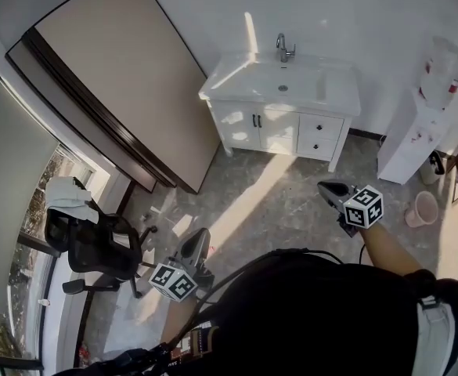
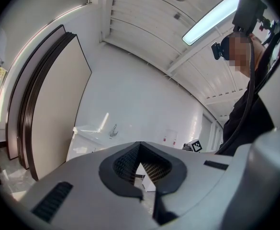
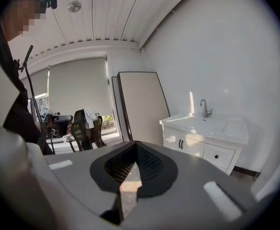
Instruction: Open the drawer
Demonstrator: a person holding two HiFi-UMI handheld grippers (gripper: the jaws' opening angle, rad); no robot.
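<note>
**A:** So, how far along is the drawer job?

**B:** Hardly begun, by my reckoning. The drawer point(image 1: 332, 125) sits shut and flush in the white vanity point(image 1: 221, 81), in the upper middle of the head view, and nothing touches it. A second drawer point(image 1: 328, 146) lies just beneath it, also closed. I cannot tell which one is meant.

**A:** And the grippers?

**B:** Both are well apart from the cabinet, with open floor point(image 1: 268, 202) between. In the head view the left gripper point(image 2: 140, 143) shows low and left of centre, and the right gripper point(image 3: 136, 144) is at mid right. On each, the jaws are pressed together at the tips and hold nothing.

**A:** What does the drawer look like?

**B:** It has a small white front, wider than tall, with one dark knob point(image 1: 320, 124) in the middle. It sits in the vanity's right-hand section, beside two doors point(image 1: 256, 128) with dark bar handles, under the basin point(image 1: 283, 84) and tap point(image 1: 284, 47).

**A:** So what is left?

**B:** Everything, I'd judge: reaching the cabinet, parting one pair of jaws, closing them on the knob and pulling the drawer out.
</note>
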